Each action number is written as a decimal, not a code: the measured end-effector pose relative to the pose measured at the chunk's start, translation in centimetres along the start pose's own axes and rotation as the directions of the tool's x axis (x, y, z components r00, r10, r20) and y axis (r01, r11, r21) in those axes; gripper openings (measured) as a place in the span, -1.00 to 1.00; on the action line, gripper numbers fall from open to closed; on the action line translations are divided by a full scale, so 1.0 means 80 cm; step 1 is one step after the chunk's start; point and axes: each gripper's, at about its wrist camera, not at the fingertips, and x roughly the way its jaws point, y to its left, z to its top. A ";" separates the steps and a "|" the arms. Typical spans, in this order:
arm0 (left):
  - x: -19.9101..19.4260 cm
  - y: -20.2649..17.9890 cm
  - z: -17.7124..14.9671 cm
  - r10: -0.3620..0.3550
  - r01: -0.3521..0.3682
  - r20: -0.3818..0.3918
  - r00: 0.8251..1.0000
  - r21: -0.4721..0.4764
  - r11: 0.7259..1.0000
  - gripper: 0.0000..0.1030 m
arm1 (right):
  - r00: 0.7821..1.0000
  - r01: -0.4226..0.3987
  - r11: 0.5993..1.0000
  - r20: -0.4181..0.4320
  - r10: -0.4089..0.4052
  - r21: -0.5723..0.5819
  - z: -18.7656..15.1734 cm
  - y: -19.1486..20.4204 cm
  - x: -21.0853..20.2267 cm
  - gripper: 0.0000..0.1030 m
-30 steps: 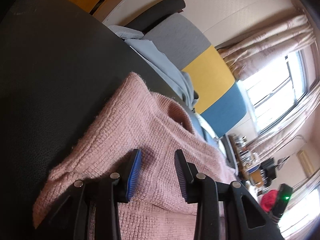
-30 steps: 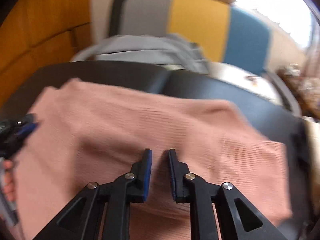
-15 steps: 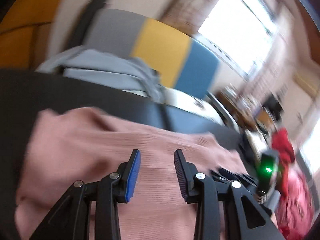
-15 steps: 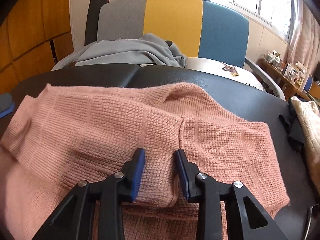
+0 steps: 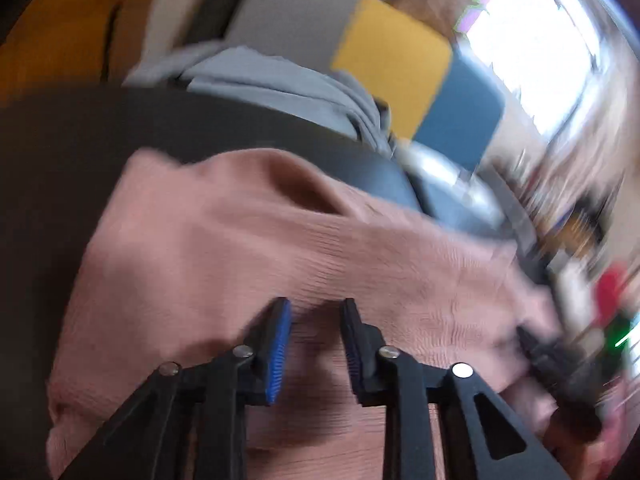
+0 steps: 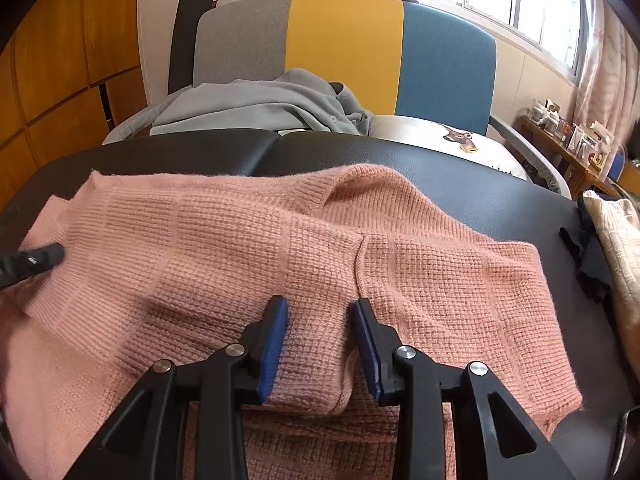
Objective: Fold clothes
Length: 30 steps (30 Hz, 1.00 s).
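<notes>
A pink knitted sweater (image 6: 224, 240) lies partly folded on the black padded table (image 6: 460, 172). My right gripper (image 6: 320, 304) stands open low over its near fold, and a ridge of the knit lies between the pads without being pinched. In the blurred left wrist view the same sweater (image 5: 240, 248) fills the middle. My left gripper (image 5: 316, 308) hovers over it with its jaws closing and a gap still showing; no fabric is pressed between the pads. The left gripper's tip (image 6: 40, 258) rests on the sweater's left side. The right gripper (image 5: 552, 360) shows as a dark blur.
Behind the table stands a grey, yellow and blue chair (image 6: 344, 40) with a grey garment (image 6: 260, 108) heaped on its seat. A cream knit garment (image 6: 616, 232) and a black item (image 6: 588, 248) lie at the table's right edge. Wooden panels line the left wall.
The left gripper swung across the sweater while its jaws narrowed. The right gripper's jaws widened over the fold and stayed in place. The sweater's left part now lies folded over.
</notes>
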 end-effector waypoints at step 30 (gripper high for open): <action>-0.106 -0.009 -0.113 0.255 -0.205 -0.032 0.966 0.503 0.840 -0.41 | 0.988 -0.118 0.991 -0.112 0.109 -0.069 -0.092 -0.066 -0.104 -0.07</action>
